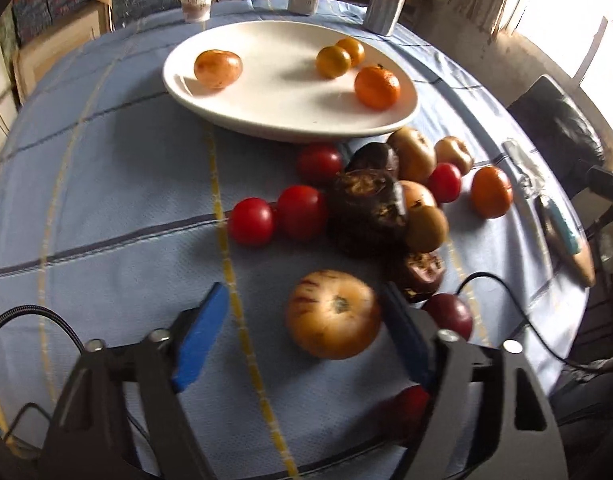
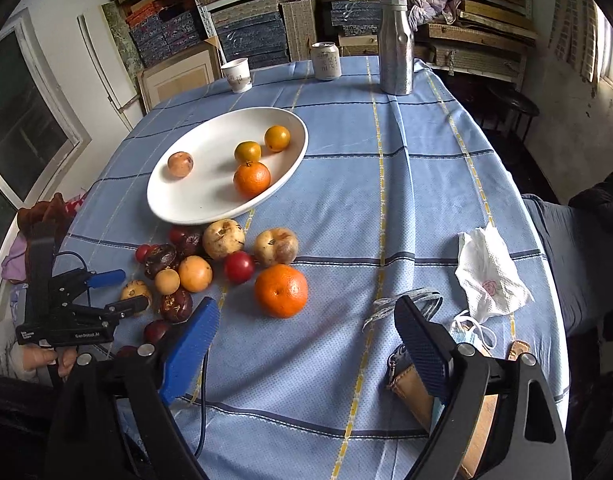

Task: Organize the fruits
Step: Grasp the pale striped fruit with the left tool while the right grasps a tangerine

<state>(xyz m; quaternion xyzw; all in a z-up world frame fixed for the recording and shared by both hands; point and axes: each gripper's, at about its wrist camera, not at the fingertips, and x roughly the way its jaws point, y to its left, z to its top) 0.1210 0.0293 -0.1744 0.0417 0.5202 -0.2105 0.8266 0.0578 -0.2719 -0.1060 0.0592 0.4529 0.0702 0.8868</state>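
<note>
A white oval plate (image 2: 194, 200) (image 1: 266, 120) holds several orange and yellow fruits. A pile of mixed fruit lies in front of it: red tomatoes (image 1: 300, 210), dark wrinkled fruits (image 1: 366, 212), tan pears and a loose orange (image 2: 281, 290). My left gripper (image 1: 306, 312) (image 2: 120, 290) is open around a tan striped fruit (image 1: 333, 314) (image 2: 135, 291) that rests on the cloth, close to the right finger. My right gripper (image 2: 306, 320) is open and empty, low over the cloth just right of the loose orange.
A paper cup (image 2: 236, 75), a can (image 2: 325, 61) and a metal bottle (image 2: 395, 46) stand at the far edge. A crumpled tissue (image 2: 488, 276), a mask and a leather pouch (image 2: 422, 392) lie at the right. A cable (image 1: 518, 312) trails there.
</note>
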